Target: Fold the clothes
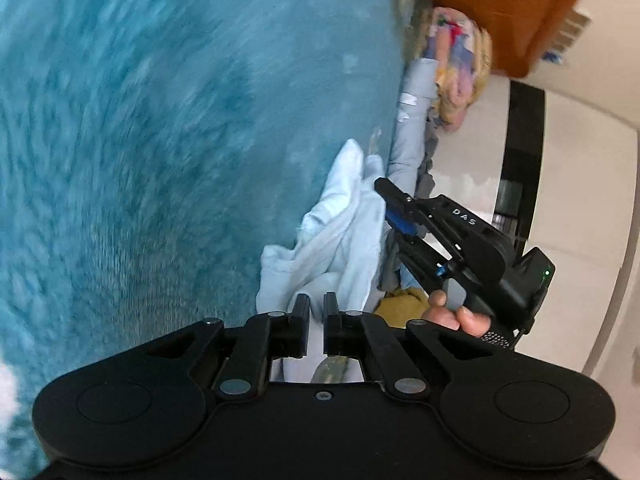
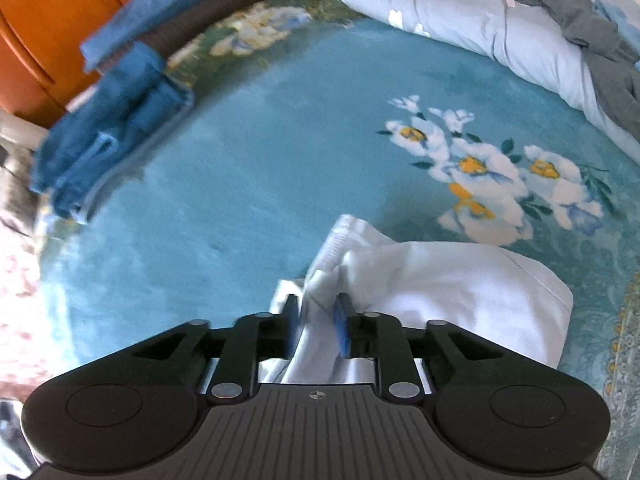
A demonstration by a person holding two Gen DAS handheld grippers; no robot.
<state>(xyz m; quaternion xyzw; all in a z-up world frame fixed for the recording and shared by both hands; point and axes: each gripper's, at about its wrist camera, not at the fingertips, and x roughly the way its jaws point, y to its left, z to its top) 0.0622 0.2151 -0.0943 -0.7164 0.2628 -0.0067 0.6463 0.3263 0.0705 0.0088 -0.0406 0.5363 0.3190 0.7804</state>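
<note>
1. Done so far: a stack of folded blue items (image 2: pixel 116 136) lies at the far left of the blanket (image 2: pixel 248 168), with two more folded pieces, blue and brown (image 2: pixel 180 12), behind it.
2. In hand: a white garment (image 2: pixel 460 280) lies bunched near the blanket's edge, not yet spread flat (no fold is visible in it).
3. Right gripper (image 2: pixel 318 320): jaws part-way apart with white cloth running between them; whether the pads press on it cannot be told.
4. Left gripper (image 1: pixel 316 312): jaws narrowly apart, the garment just ahead of the tips; nothing is seen clamped.
5. Left to do, by judgement: this garment, then the pale blue piece (image 2: pixel 480 28) and the grey one (image 2: pixel 580 16) heaped at the far right.
6. Surface: a plush teal blanket with a white-and-yellow flower print (image 2: pixel 492 172).
7. Room: an orange wooden panel (image 2: pixel 44 24) behind the stack; pale floor tiles (image 1: pixel 580 160) beside the bed; a multicoloured bundle (image 1: pixel 460 64) at its edge.
</note>
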